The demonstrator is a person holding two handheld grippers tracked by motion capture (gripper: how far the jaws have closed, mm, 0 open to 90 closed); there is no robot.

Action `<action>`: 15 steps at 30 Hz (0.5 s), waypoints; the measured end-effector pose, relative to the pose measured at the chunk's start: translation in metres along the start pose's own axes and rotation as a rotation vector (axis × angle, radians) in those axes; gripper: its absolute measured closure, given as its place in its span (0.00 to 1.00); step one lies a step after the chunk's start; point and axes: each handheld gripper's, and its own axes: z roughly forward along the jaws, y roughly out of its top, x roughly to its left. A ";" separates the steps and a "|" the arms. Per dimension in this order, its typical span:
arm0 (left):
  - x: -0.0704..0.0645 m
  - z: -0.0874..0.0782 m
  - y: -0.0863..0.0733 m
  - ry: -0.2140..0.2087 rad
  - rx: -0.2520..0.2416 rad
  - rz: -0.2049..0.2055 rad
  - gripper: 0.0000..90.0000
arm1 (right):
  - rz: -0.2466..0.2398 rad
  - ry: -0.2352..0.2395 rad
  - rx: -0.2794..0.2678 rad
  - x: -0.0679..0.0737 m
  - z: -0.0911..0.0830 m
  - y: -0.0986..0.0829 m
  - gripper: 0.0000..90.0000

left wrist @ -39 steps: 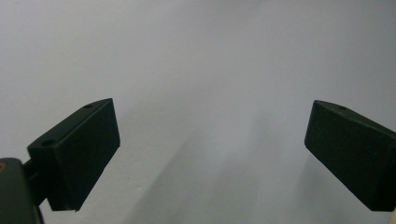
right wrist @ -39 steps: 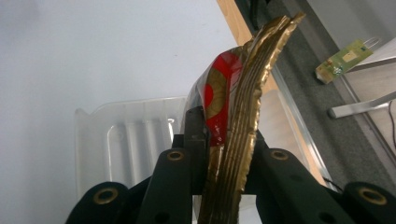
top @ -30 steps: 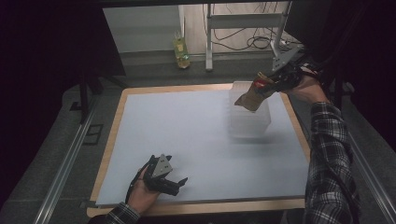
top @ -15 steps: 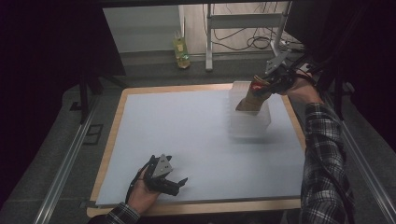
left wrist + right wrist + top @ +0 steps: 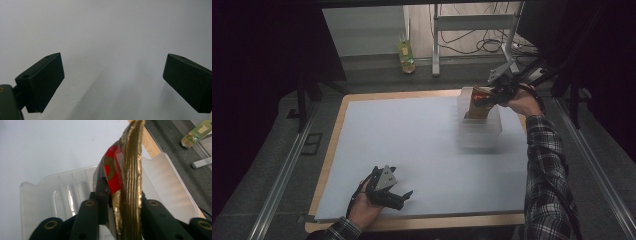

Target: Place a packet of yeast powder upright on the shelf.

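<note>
The gold and red foil packet (image 5: 126, 182) is pinched at its crimped top edge between my right gripper (image 5: 494, 95)'s jaws, hanging upright inside the clear plastic bin (image 5: 479, 131) at the far right of the white table mat (image 5: 412, 145). My right hand (image 5: 524, 102) holds that gripper above the bin's far rim. My left gripper (image 5: 387, 187) rests near the mat's front edge, well apart from the bin, its jaws spread wide over bare mat with nothing between them.

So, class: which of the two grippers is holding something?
The right gripper, at the table's far right: it is shut on a gold-and-red packet over the clear plastic bin. The left gripper is open and empty.
</note>
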 end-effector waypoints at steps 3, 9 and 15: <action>0.000 0.000 0.000 0.002 0.000 0.001 0.04 | 0.007 -0.030 -0.031 0.003 -0.002 0.000 0.64; -0.001 0.000 0.000 0.006 0.000 0.001 0.04 | 0.025 -0.066 -0.043 0.010 -0.004 0.005 0.48; -0.001 0.000 0.000 0.006 -0.002 0.001 0.04 | 0.103 -0.075 -0.051 0.011 -0.006 0.009 0.38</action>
